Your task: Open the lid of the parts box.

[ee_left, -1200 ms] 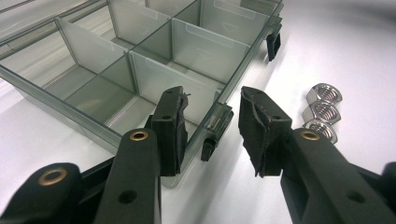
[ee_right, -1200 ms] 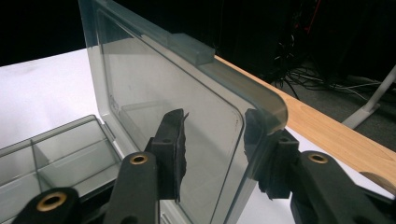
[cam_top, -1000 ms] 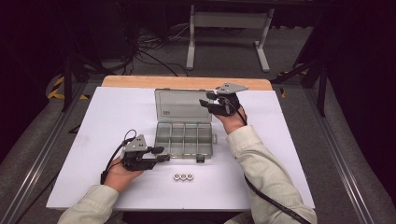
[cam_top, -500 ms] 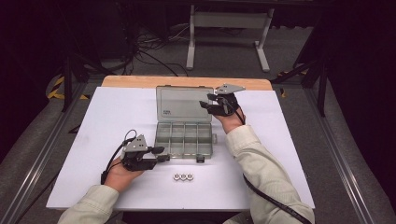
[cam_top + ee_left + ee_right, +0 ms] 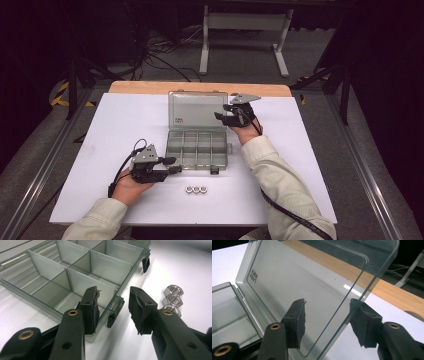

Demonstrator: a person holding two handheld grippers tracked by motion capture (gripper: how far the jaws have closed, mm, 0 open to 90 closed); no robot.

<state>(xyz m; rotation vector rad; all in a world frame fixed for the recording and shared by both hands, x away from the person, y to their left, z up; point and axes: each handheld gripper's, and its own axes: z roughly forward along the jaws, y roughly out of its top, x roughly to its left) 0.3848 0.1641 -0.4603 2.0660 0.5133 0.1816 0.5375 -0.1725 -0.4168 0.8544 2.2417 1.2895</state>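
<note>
At centre frame, the clear lid [image 5: 312,290] is released between the right gripper's [image 5: 229,116] just-opening jaws; left unsupported, it could be dropped shut onto the compartment box [image 5: 197,148].

High view looks down from above the person's side of the table, while both gripper views sit super close, sharing the clear compartment box [image 5: 198,145] with it.

Glossy clear-plastic organizer box [image 5: 197,147], shiny metal nuts [image 5: 196,189], matt white tabletop [image 5: 125,120].
</note>
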